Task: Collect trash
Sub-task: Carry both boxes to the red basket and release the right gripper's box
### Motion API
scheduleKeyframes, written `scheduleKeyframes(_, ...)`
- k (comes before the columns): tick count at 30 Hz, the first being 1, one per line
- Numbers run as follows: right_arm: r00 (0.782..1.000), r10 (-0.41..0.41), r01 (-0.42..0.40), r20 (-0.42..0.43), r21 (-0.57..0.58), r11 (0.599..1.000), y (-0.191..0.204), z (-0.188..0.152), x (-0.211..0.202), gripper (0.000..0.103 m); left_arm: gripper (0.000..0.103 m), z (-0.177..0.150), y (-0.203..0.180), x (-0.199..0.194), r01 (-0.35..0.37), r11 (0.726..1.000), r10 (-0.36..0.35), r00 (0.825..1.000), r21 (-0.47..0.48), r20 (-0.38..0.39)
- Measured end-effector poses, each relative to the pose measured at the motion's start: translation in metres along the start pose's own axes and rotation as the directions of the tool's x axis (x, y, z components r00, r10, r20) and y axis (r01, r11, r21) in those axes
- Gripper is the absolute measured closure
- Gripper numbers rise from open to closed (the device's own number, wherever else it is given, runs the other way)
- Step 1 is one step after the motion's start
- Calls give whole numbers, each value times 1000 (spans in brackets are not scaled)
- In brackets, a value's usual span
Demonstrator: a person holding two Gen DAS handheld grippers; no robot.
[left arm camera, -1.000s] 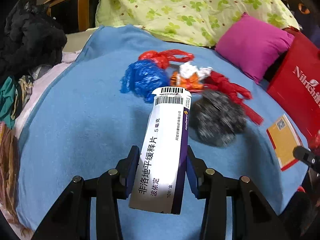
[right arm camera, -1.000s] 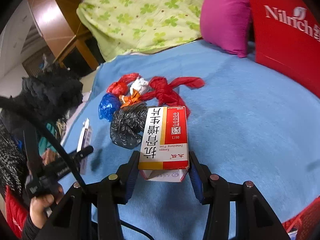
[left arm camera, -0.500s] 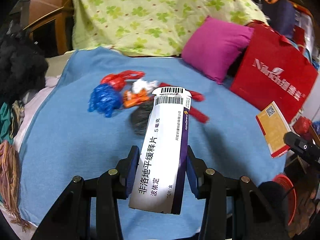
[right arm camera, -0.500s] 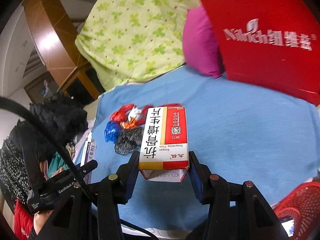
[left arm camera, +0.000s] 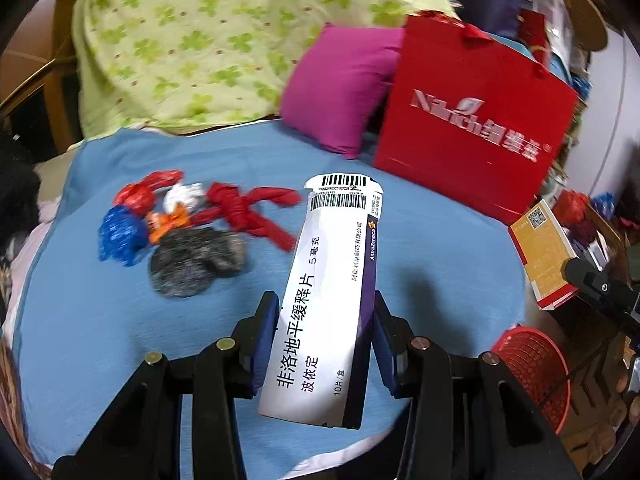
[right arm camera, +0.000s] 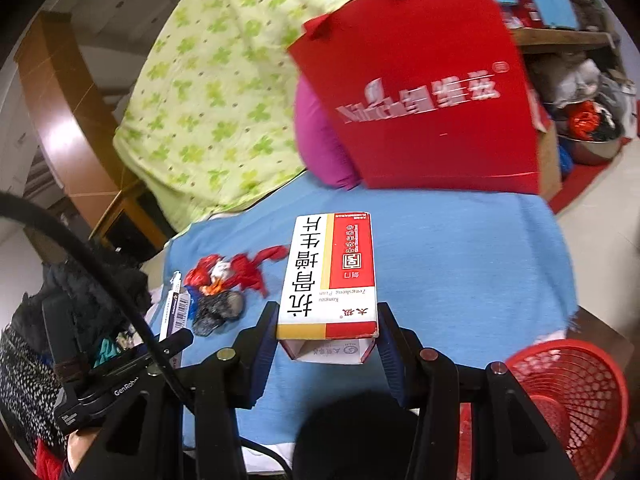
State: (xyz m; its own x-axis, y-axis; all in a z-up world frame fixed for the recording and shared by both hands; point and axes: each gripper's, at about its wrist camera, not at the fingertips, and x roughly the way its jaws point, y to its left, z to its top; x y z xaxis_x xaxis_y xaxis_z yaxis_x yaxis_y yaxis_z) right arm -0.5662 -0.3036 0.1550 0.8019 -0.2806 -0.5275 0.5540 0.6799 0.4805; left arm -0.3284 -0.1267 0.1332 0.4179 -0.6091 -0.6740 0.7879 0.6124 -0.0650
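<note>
My left gripper [left arm camera: 325,336] is shut on a long white and purple medicine box [left arm camera: 328,292], held above the blue blanket [left arm camera: 100,320]. In the right wrist view my right gripper [right arm camera: 327,338] is shut on a white, yellow and red medicine box [right arm camera: 330,272]. A heap of crumpled plastic bags [left arm camera: 188,224], red, blue, white, orange and black, lies on the blanket to the left of both boxes. The red mesh basket [right arm camera: 568,396] stands on the floor at the lower right, beside the bed's edge. The left gripper with its box [right arm camera: 176,312] shows at the left of the right wrist view.
A red paper bag [left arm camera: 472,120] and a magenta cushion [left arm camera: 340,84] stand at the far side of the blanket, with a green flowered quilt [left arm camera: 192,40] behind. Dark clothes [right arm camera: 80,300] pile at the left. Clutter and a metal bowl [right arm camera: 592,148] fill the floor at right.
Both grippers have drawn back and to the right from the bag heap, each keeping its box. The red basket has come into view at the lower right.
</note>
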Motion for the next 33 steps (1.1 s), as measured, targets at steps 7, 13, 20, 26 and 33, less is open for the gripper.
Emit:
scheduleKeyframes(7,996,-79,78,28,57,995,-44,-5,-32,53,57,3,-50,7,57,995,-56,998,77,-15)
scheduleKeyframes(13,985,-173,170,24,113,979,-89,-20,-60,53,57,-2,-100,14,122,979,-117,992,160,-45)
scheduleKeyframes(20,961,-276,275,-16,148,950,-135,-43,-79,53,57,-19,-156,21,199,947,-180,979,254,-95)
scheduleKeyframes(26,948,-315,319,-54,169,932,-160,-59,-79,53,57,-29,-189,26,245,920,-213,968,305,-135)
scheduleKeyframes(33,940,-332,342,-86,167,925,-170,-75,-77,53,57,-35,-222,25,293,893,-250,954,342,-165)
